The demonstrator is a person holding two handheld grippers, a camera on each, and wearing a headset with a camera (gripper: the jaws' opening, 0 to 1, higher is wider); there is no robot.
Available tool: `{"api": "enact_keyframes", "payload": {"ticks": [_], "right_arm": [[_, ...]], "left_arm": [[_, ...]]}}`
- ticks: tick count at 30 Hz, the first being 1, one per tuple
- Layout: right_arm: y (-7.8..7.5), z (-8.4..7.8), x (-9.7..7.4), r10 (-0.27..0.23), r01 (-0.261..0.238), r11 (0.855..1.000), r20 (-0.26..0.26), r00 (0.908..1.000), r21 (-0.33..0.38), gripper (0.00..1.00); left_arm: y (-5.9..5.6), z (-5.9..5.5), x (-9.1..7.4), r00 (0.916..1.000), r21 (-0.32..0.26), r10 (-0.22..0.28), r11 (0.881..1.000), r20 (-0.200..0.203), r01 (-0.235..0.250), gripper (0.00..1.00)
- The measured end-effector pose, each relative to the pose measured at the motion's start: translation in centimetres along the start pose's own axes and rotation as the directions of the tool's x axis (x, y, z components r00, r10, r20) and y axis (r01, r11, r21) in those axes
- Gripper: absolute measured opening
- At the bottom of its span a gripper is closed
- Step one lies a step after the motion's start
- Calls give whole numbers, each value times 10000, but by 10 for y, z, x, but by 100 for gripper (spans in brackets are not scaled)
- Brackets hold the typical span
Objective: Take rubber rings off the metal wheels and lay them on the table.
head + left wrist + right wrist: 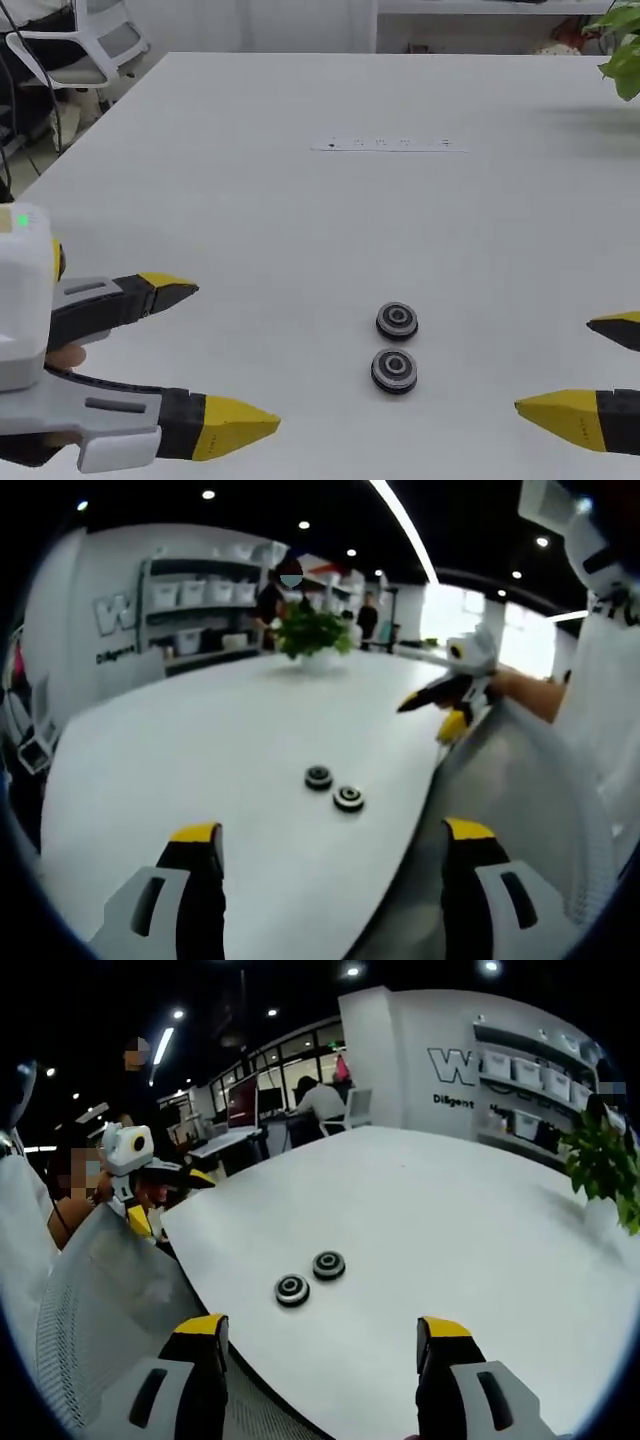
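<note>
Two small metal wheels with black rubber rings lie flat and side by side on the white table, the far wheel just behind the near wheel. My left gripper is open at the table's near left, well short of the wheels. On the other side of them my right gripper is open too, with nothing between its yellow-tipped fingers. Each gripper also appears in the other's view: the right gripper and the left gripper.
A potted plant stands at the table's far right corner. A faint printed strip lies mid-table. An office chair sits beyond the far left edge. People and shelves are in the background.
</note>
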State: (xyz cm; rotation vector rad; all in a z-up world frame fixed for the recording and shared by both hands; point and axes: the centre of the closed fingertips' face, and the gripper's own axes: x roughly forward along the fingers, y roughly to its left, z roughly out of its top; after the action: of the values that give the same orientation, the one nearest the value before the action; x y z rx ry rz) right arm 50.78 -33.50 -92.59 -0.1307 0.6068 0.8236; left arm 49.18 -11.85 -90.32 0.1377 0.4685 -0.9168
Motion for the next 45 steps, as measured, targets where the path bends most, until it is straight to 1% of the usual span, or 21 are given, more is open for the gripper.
{"api": "enact_keyframes", "payload": {"ticks": [3, 5, 8, 12, 16, 18, 19, 21, 23, 26, 28, 29, 30, 32, 35, 36, 38, 40, 42, 44, 45], "right_arm": [[-3, 8, -1, -9, 9, 10000, 293, 9996, -1, 75], [-4, 13, -1, 0, 1, 10000, 389, 9992, -26, 75], [-7, 20, 0, -37, 47, 9998, 503, 9987, -195, 74], [-8, 28, 3, 7, 14, 9992, 524, 9986, -390, 74], [-5, 38, 6, 137, -101, 9984, 643, 9978, -561, 73], [-1, 45, 10, 314, -268, 9979, 776, 9965, -591, 72], [1, 49, 12, 428, -373, 9971, 839, 9956, -658, 72], [5, 54, 15, 590, -514, 9949, 881, 9944, -864, 72], [12, 60, 19, 870, -758, 9899, 906, 9921, -1200, 71], [25, 71, 23, 1532, -1360, 9780, 1023, 9829, -1583, 71], [27, 76, 25, 1670, -1477, 9748, 1074, 9801, -1673, 70], [28, 79, 26, 1720, -1512, 9734, 1132, 9786, -1721, 70], [29, 84, 27, 1859, -1617, 9704, 1276, 9742, -1793, 69], [29, 89, 29, 1978, -1716, 9683, 1376, 9705, -1817, 68], [30, 96, 30, 2127, -1816, 9623, 1442, 9664, -2027, 66], [29, 98, 31, 2169, -1840, 9606, 1479, 9649, -2085, 65], [29, 105, 33, 2279, -1916, 9582, 1622, 9601, -2127, 64], [29, 110, 35, 2428, -2020, 9543, 1771, 9538, -2205, 63], [28, 113, 37, 2544, -2099, 9496, 1816, 9499, -2327, 61], [27, 112, 39, 2609, -2148, 9457, 1755, 9493, -2440, 59], [26, 112, 40, 2637, -2171, 9443, 1739, 9488, -2473, 58]], "left_arm": [[0, 5, 1, 10000, 204, -51, 9998, -30, 52, 91], [0, 9, 3, 9999, 352, -104, 9993, 14, 104, 91], [0, 18, 5, 9997, 548, -213, 9983, 138, 205, 91], [1, 28, 10, 9988, 827, -401, 9959, 292, 376, 91], [3, 39, 14, 9983, 1248, -475, 9913, 341, 429, 90], [3, 45, 17, 9975, 1474, -555, 9879, 439, 485, 90], [2, 50, 19, 9964, 1599, -641, 9856, 546, 547, 89], [0, 54, 22, 9945, 1726, -845, 9823, 623, 726, 89], [-3, 59, 26, 9924, 1916, -1045, 9773, 653, 903, 89], [-8, 65, 33, 9896, 2263, -1329, 9670, 549, 1173, 89], [-10, 71, 36, 9882, 2430, -1405, 9624, 613, 1218, 88], [-11, 74, 38, 9867, 2510, -1482, 9596, 672, 1270, 88], [-12, 77, 40, 9854, 2552, -1549, 9578, 712, 1321, 88], [-15, 83, 43, 9811, 2698, -1766, 9512, 792, 1495, 87], [-19, 91, 48, 9765, 3049, -1977, 9383, 862, 1631, 86], [-19, 94, 51, 9747, 3212, -2072, 9316, 842, 1703, 86], [-18, 98, 55, 9745, 3354, -2107, 9259, 771, 1736, 85], [-16, 105, 59, 9730, 3573, -2149, 9180, 839, 1720, 85], [-17, 113, 62, 9669, 3730, -2313, 9109, 1075, 1764, 83], [-18, 118, 66, 9593, 3731, -2550, 9073, 1216, 1939, 82], [-18, 119, 67, 9575, 3763, -2604, 9052, 1239, 1975, 80]]}}
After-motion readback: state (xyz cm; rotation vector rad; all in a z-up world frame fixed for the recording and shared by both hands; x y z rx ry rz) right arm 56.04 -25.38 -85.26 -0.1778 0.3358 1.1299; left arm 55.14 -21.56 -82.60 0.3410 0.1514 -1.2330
